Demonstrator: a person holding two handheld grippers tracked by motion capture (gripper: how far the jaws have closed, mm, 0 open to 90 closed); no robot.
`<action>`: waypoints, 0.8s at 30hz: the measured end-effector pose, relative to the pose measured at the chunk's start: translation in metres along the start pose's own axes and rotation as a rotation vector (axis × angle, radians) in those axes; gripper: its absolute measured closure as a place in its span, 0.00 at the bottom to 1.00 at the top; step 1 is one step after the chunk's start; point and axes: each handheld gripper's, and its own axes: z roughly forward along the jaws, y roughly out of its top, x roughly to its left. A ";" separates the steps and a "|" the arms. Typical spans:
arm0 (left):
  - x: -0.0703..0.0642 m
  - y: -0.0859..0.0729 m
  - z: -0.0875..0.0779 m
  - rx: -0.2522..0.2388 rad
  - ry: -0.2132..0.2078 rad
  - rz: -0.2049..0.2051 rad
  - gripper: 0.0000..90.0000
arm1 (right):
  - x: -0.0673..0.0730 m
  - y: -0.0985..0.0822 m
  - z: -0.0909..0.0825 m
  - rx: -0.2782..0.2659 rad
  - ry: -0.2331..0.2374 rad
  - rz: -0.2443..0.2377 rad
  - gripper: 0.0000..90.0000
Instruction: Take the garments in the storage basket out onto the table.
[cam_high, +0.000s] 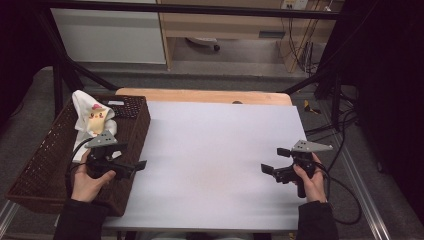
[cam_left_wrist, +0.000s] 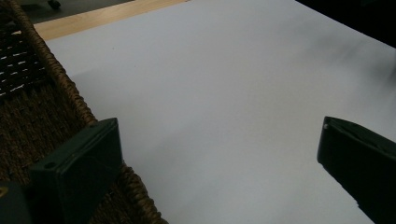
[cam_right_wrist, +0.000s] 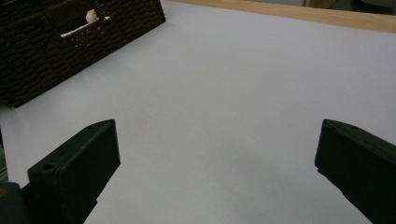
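A brown wicker basket (cam_high: 45, 165) stands at the table's left edge. In it lies a white cloth toy (cam_high: 92, 117) with a yellow face. My left gripper (cam_high: 134, 160) hangs over the basket's right rim, jaws pointing right across the white table top (cam_high: 215, 150). In the left gripper view the left gripper (cam_left_wrist: 217, 128) is open: one jaw is above the basket rim (cam_left_wrist: 70, 88), the other above the white surface, with nothing between them. My right gripper (cam_high: 275, 160) is held over the table's right part, pointing left. Seen from its own camera, the right gripper (cam_right_wrist: 218, 126) is open and holds nothing.
The basket (cam_right_wrist: 70, 46) sits at the upper left of the right gripper view, a bit of the white toy (cam_right_wrist: 91, 16) showing through its handle hole. A wooden strip (cam_high: 200, 95) runs along the table's far edge. Cables (cam_high: 345, 200) trail off the right side.
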 end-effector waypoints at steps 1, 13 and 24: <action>0.000 0.000 0.000 0.000 0.000 0.000 0.00 | 0.000 0.000 0.000 -0.001 -0.001 0.001 0.01; -0.001 0.001 -0.002 -0.003 -0.001 0.005 0.00 | 0.000 0.000 0.000 0.005 -0.003 0.003 0.01; 0.002 0.001 -0.009 -0.002 0.013 -0.005 0.00 | 0.000 0.000 0.001 0.006 -0.007 0.007 0.01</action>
